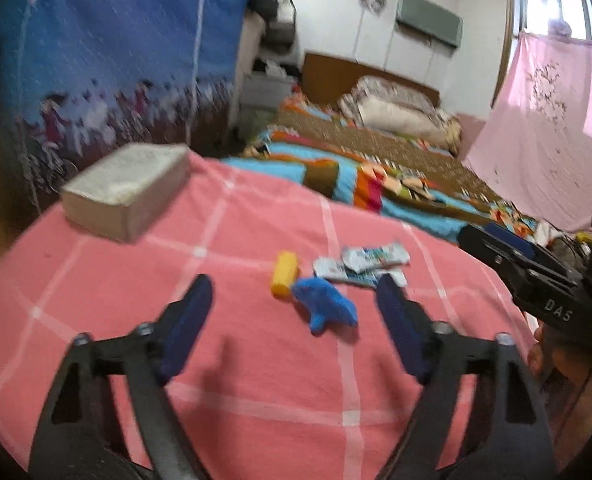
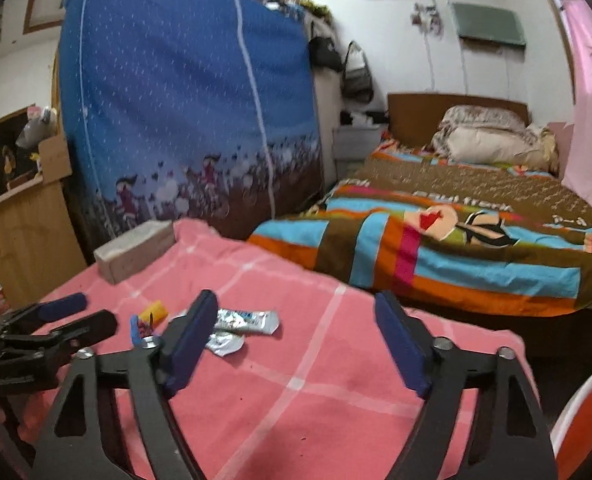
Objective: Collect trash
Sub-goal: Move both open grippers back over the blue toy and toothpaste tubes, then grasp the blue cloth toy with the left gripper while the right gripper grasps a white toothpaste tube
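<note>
A table with a pink checked cloth (image 1: 256,360) bears a small heap of trash. In the left wrist view a yellow cylinder (image 1: 284,274), a crumpled blue piece (image 1: 323,306) and silver wrappers (image 1: 367,262) lie just ahead of my left gripper (image 1: 294,292), which is open and empty. My right gripper (image 1: 479,236) reaches in from the right edge. The right wrist view shows the wrappers (image 2: 244,320), the yellow cylinder (image 2: 156,312) and the blue piece (image 2: 136,330) left of my right gripper (image 2: 296,304), open with nothing between its fingers. My left gripper (image 2: 92,312) enters at the left.
A pale rectangular box (image 1: 128,192) lies at the table's far left corner. Behind the table stand a bed with a striped blanket (image 2: 455,240), a blue fabric wardrobe (image 2: 184,100) and a wooden cabinet (image 2: 28,240). A pink curtain (image 1: 555,120) hangs at the right.
</note>
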`<state>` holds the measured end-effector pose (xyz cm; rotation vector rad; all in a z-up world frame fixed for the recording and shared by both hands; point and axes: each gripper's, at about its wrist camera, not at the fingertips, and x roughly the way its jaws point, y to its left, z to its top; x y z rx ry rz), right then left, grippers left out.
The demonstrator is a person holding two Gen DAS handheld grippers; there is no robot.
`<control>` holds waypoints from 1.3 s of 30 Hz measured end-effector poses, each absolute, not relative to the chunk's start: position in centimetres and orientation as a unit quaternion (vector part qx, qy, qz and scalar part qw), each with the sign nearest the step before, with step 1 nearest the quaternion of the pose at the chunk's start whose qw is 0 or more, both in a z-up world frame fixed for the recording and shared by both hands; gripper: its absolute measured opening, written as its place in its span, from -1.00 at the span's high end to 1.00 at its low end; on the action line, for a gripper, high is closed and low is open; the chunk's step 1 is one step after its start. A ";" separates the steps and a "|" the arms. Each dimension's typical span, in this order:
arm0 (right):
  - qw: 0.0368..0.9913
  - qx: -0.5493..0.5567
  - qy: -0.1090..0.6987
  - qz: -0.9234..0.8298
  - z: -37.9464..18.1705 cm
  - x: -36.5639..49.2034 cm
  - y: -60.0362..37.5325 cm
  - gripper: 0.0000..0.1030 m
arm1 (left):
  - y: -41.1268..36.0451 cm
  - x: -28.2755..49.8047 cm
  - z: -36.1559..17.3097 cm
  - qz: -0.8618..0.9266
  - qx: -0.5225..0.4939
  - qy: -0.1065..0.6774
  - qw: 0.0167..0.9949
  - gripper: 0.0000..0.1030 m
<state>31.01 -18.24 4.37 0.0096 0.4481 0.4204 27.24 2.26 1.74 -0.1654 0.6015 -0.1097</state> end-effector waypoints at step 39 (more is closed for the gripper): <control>0.883 -0.126 0.367 0.264 1.2 31.3 -10.1 0.51 | 5.9 25.4 0.7 -0.101 -0.171 0.336 0.921 0.46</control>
